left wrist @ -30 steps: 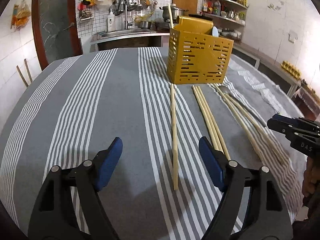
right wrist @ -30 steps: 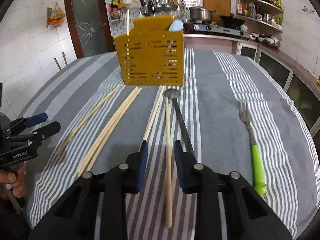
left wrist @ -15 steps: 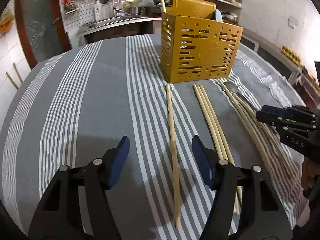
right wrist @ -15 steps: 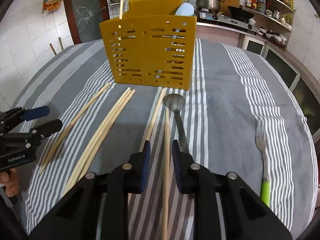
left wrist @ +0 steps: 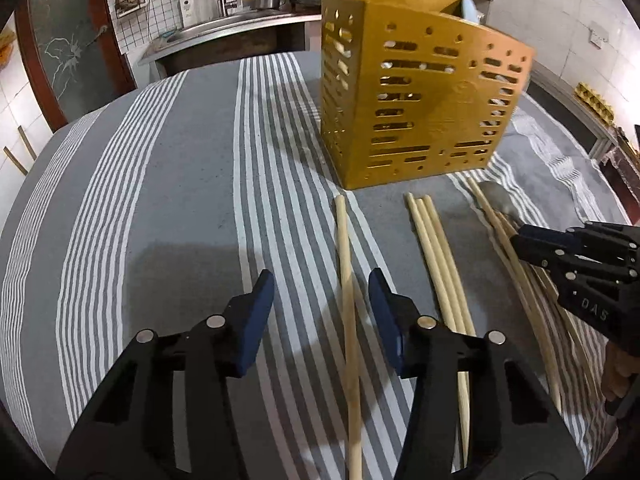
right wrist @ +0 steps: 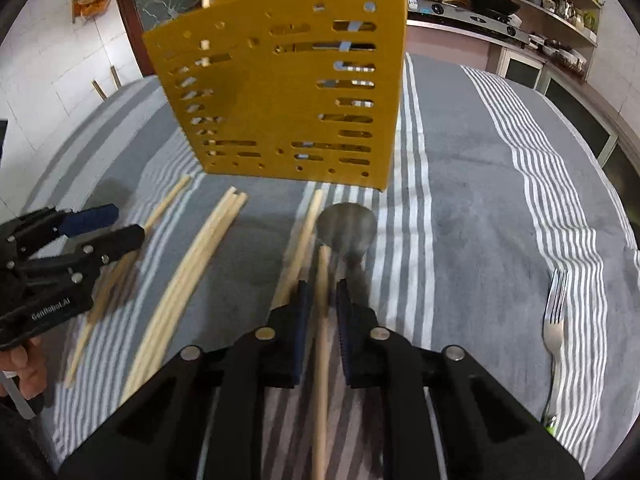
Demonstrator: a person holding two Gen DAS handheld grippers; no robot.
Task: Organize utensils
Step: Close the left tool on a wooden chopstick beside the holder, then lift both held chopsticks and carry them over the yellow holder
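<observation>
A yellow perforated utensil holder [left wrist: 416,108] [right wrist: 280,92] stands on the striped cloth, with a chopstick and a pale blue spoon upright in it. Several wooden chopsticks lie in front of it. My left gripper [left wrist: 322,304] hangs low over a single chopstick [left wrist: 344,248]. Its jaws are closing, the stick lies between them nearer the right pad, and neither pad touches it. My right gripper [right wrist: 322,304] straddles another chopstick [right wrist: 322,280] beside a metal spoon [right wrist: 346,228]. Its jaws are closing, with thin gaps left at both pads.
Three chopsticks [left wrist: 436,256] [right wrist: 200,264] lie together between the two grippers. One more chopstick [right wrist: 304,232] lies just left of the right gripper's stick. A green-handled fork [right wrist: 554,320] lies at the right. A grey cloth with white stripes [left wrist: 160,200] covers the table.
Both grippers have moved forward toward the yellow holder and lower. Both pairs of jaws have narrowed, each around a chopstick lying on the cloth.
</observation>
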